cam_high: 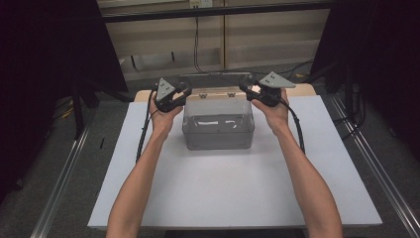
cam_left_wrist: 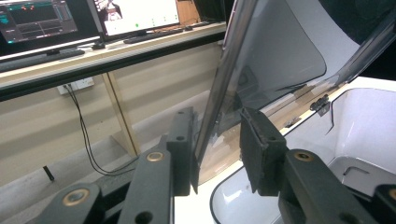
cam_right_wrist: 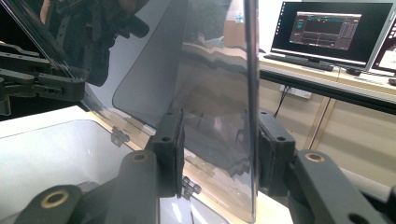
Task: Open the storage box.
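Note:
A clear plastic box (cam_high: 218,126) stands at the back middle of the white tabletop (cam_high: 223,198), its hinged lid (cam_high: 214,79) raised upright at the far side. My left gripper (cam_high: 185,92) is at the lid's left end and my right gripper (cam_high: 246,87) at its right end. In the left gripper view the lid (cam_left_wrist: 280,56) has its side edge between the jaws of the left gripper (cam_left_wrist: 217,140), above the box's open rim (cam_left_wrist: 364,93). In the right gripper view the right gripper (cam_right_wrist: 219,140) is shut on the lid's other side edge (cam_right_wrist: 252,93).
Small hinges (cam_left_wrist: 320,102) join lid and box at the back. Behind the table runs a wooden bench with monitors (cam_right_wrist: 327,32) and hanging cables (cam_left_wrist: 84,135). Metal rails (cam_high: 64,188) flank the table. Black curtains stand at both sides.

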Tool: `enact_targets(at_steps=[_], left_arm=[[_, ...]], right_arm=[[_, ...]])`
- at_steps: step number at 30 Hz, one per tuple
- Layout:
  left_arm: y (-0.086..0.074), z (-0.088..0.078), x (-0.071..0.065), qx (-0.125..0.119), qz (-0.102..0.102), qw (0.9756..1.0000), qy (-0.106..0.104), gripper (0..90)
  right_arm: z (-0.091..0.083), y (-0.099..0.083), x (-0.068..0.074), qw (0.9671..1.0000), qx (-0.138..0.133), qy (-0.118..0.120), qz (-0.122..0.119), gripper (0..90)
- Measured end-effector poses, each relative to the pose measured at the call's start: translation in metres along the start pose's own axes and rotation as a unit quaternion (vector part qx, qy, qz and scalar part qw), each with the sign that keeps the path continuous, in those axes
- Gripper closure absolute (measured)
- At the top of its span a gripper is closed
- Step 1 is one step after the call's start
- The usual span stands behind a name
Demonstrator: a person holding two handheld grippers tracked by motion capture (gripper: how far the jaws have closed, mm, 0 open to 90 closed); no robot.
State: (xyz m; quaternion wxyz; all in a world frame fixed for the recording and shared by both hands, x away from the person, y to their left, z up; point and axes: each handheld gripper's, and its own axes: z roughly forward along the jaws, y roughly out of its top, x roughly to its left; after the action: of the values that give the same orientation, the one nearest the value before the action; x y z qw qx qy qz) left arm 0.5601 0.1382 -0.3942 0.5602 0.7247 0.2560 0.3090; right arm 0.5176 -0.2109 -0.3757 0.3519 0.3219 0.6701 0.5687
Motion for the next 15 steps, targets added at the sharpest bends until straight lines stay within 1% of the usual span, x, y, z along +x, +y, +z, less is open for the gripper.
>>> enact_targets(at_steps=[3, 5, 7, 9, 10, 12, 13, 15], left_arm=[[0.000, 0.000, 0.001, 0.001, 0.006, 1.0000, -0.002, 68.2], [0.001, 0.000, 0.001, 0.003, 0.009, 1.0000, -0.003, 68.4], [0.001, 0.000, 0.000, 0.001, 0.006, 1.0000, -0.001, 68.5], [0.001, 0.001, 0.000, 0.001, 0.005, 1.0000, 0.003, 68.5], [0.001, 0.001, 0.000, -0.001, 0.003, 1.0000, 0.004, 68.5], [0.002, 0.002, 0.001, 0.000, 0.003, 1.0000, 0.001, 68.8], [0.002, 0.001, 0.001, 0.003, 0.007, 1.0000, 0.000, 68.9], [0.003, 0.002, 0.001, 0.003, 0.005, 1.0000, -0.001, 69.0]], right_arm=[[0.001, -0.001, -0.001, 1.0000, -0.002, -0.001, 0.003, 57.5], [0.001, -0.001, -0.001, 1.0000, -0.002, -0.003, 0.000, 56.6], [0.002, -0.002, -0.001, 1.0000, -0.002, -0.004, 0.003, 54.2], [0.003, -0.004, -0.001, 1.0000, 0.003, -0.009, 0.000, 49.5], [0.003, -0.005, -0.002, 0.9999, 0.005, -0.009, 0.002, 48.7], [0.004, -0.008, -0.004, 0.9999, 0.010, -0.013, 0.003, 45.0], [0.003, -0.009, -0.004, 0.9998, 0.013, -0.014, 0.007, 45.7], [0.004, -0.011, -0.005, 0.9998, 0.013, -0.015, 0.005, 45.8]])
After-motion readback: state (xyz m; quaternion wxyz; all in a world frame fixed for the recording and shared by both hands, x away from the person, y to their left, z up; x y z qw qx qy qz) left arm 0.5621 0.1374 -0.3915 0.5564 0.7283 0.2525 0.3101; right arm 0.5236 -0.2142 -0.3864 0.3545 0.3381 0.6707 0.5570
